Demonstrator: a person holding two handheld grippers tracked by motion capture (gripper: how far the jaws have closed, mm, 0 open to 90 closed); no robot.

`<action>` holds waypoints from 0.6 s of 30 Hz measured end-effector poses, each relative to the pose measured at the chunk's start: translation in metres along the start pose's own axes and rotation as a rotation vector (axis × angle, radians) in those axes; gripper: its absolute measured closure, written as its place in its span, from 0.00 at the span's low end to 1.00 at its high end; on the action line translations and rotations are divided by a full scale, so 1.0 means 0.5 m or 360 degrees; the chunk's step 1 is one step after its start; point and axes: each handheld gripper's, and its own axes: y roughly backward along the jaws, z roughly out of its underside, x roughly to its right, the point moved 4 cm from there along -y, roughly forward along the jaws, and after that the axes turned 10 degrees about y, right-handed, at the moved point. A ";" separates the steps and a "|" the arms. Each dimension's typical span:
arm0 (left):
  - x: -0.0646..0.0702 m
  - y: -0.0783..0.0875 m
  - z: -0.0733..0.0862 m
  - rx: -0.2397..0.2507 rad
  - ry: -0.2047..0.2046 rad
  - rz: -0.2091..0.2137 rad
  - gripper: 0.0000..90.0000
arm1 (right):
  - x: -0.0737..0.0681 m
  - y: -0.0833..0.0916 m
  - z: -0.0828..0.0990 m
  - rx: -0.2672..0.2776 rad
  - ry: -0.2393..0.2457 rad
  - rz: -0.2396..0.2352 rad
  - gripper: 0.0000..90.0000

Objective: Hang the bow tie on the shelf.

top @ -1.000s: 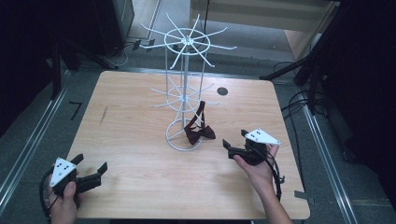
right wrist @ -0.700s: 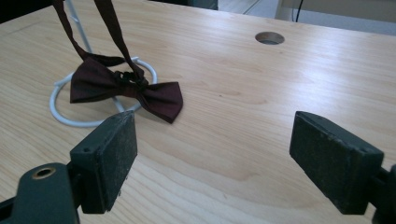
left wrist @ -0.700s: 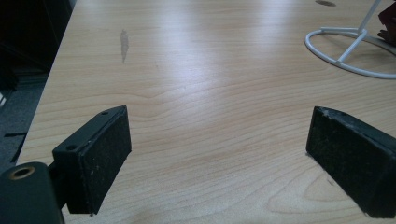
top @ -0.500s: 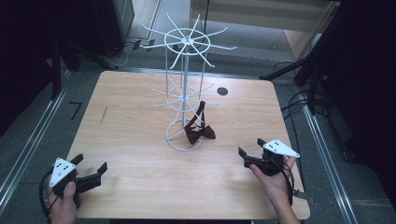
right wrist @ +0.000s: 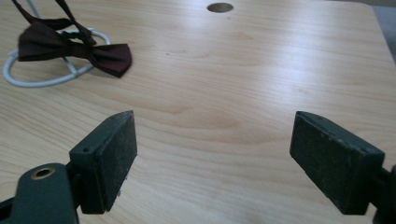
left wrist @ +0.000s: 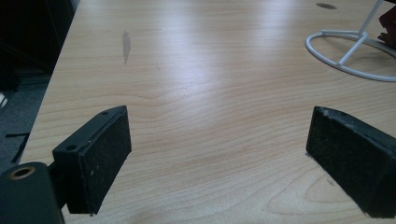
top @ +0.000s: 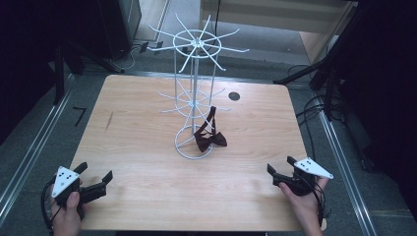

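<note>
My right gripper [top: 284, 173] sits at the near right edge of the table [top: 137, 147], jaws spread wide with nothing between them, and the bow tie [top: 210, 139] lies ahead of it and off to its left, out toward the middle of the board. In the right gripper view the bow tie [right wrist: 74, 49] shows up high and left of my jaws, its long axis running roughly crosswise to the line I am pointing along, with one wing draped over the ring base of the white wire stand [top: 195, 105] and the strap running up toward the stand's lower hooks. My left gripper [top: 93, 181] is likewise released and empty at the near left corner, and from there the stand's base ring [left wrist: 348, 53] lies ahead to its right, with the tie beyond it, so I judge the right hand the better placed of the two. Bare wood lies between my right jaws and the tie; the wire ring and the upright post just behind it are what I would have to mind when closing in.
</note>
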 end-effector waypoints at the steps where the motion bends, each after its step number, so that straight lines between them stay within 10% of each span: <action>1: 0.000 0.000 0.000 0.0000 -0.0001 0.0000 0.08 | 0.000 0.000 0.000 0.0000 0.0000 0.0000 0.17; 18: -0.002 0.001 -0.001 0.0001 0.0004 0.0003 0.08 | 0.087 0.072 0.071 -0.0009 -0.0118 0.0177 0.17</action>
